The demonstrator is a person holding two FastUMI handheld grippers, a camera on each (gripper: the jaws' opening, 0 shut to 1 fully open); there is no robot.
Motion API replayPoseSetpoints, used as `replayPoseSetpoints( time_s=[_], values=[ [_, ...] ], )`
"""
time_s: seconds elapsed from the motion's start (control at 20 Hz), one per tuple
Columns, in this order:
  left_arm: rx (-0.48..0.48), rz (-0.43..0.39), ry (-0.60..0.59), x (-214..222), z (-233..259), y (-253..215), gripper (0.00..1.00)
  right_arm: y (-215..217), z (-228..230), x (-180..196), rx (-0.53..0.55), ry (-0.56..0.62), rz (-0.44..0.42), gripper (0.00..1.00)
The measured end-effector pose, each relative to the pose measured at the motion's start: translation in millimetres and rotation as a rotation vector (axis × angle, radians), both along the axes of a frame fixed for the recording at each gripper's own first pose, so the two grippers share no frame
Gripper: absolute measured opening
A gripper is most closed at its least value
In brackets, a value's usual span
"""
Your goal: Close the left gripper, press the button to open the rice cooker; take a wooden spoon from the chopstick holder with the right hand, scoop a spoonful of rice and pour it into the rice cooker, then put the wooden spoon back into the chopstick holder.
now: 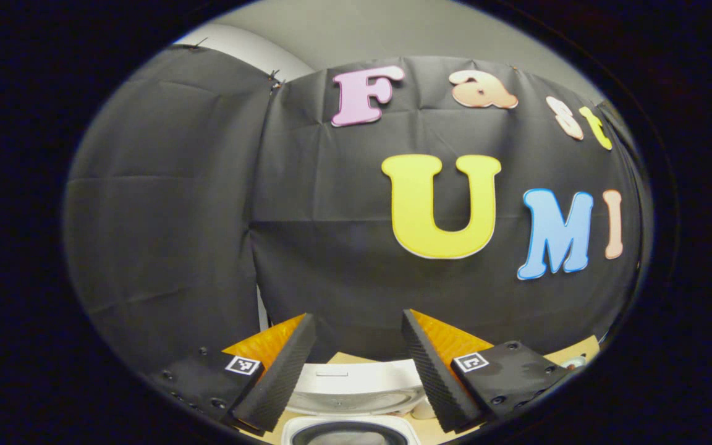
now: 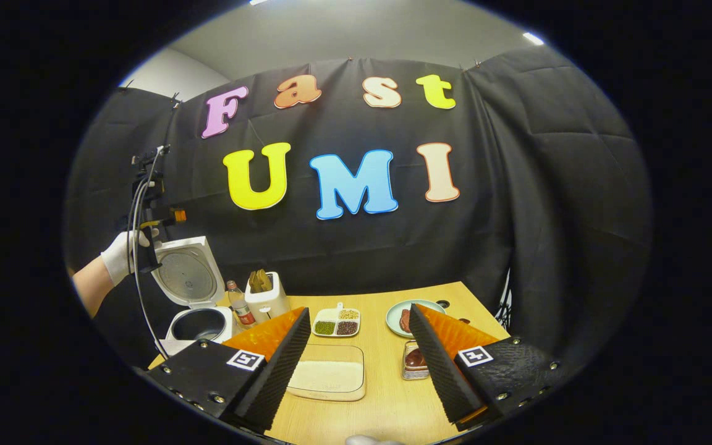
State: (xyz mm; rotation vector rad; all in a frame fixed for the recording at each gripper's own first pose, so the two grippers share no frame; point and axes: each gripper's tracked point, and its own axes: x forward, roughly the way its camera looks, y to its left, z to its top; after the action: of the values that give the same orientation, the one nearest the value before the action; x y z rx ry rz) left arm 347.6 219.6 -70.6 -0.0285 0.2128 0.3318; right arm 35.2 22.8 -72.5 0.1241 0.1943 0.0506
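Rice cooker (image 2: pixel 192 290) is sitting lid-up at the counter's (image 2: pixel 387 395) left edge, so the button step looks done. Both claws are gaping, gripping nothing: left claw (image 1: pixel 359 371) hovering over the cooker, right claw (image 2: pixel 359 364) above the rice tray (image 2: pixel 328 374). Spoon is apparently waiting in the chopstick holder (image 2: pixel 265 298); scooping, pouring, returning are pending.

Two cameras facing the booth wall

The left gripper view is hovering close above the open rice cooker (image 1: pixel 356 395); the right gripper view is looking across the counter (image 2: pixel 387 395), sharing that cooker.
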Motion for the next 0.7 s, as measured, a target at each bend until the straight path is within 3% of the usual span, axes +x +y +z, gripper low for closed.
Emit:
replayPoseSetpoints(
  time_s=[0.15, 0.25, 0.45, 0.5, 0.55, 0.7],
  values=[
    [-0.050, 0.012, 0.113, 9, -45, 7, 0.97, -4, -4, 0, 0.021, 0.021, 0.004, 0.98],
    [-0.006, 0.007, 0.105, 10, -39, 8, 0.98, -4, -3, -2, 0.041, 0.027, 0.016, 0.98],
    [-0.031, 0.009, 0.151, 2, -40, 3, 0.95, -4, 3, -4, 0.056, 0.017, 0.046, 0.98],
    [-0.035, 0.007, 0.167, -3, -41, 1, 0.99, -4, 4, -3, 0.063, 0.012, 0.056, 0.93],
    [-0.042, 0.006, 0.184, -10, -42, -3, 0.96, -4, 4, -3, 0.067, 0.011, 0.068, 0.98],
    [-0.068, 0.001, 0.228, -33, -46, -12, 0.97, -3, 2, -5, 0.069, 0.017, 0.106, 0.98]
  ],
)
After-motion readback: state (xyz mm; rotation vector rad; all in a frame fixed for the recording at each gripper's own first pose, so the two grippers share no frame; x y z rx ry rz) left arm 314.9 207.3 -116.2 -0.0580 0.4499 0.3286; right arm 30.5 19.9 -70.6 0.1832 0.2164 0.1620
